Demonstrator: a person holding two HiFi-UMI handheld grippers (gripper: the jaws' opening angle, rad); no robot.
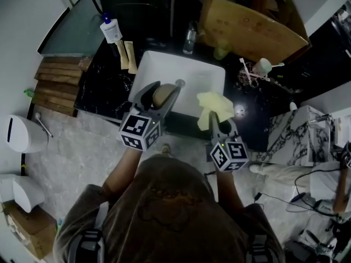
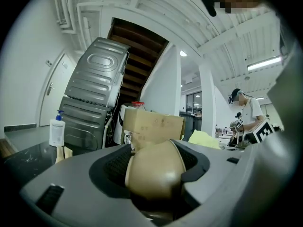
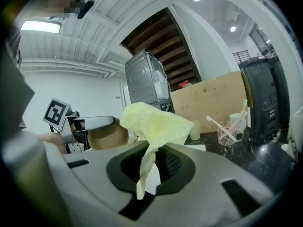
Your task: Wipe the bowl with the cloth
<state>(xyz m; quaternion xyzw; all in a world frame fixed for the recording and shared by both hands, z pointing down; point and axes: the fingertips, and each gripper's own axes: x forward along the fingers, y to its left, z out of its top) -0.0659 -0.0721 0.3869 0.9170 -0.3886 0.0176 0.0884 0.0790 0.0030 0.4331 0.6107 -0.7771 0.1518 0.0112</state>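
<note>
A tan bowl [image 1: 161, 95] sits clamped in my left gripper [image 1: 163, 98], held above the white sink [image 1: 164, 70]. In the left gripper view the bowl [image 2: 154, 169] fills the space between the jaws, its rim turned to the right. My right gripper [image 1: 215, 116] is shut on a pale yellow cloth [image 1: 215, 106], which bunches above its jaws. In the right gripper view the cloth [image 3: 152, 124] rises from the jaws and a strip hangs down; the bowl [image 3: 108, 137] and the left gripper [image 3: 87, 125] show to the left, apart from the cloth.
A black counter [image 1: 104, 84] surrounds the sink. A soap bottle [image 1: 111, 29] stands at the back left, a cardboard box [image 1: 249, 23] at the back right, and a cup with toothbrushes [image 1: 253, 70] right of the sink. A person [image 2: 246, 115] stands in the far room.
</note>
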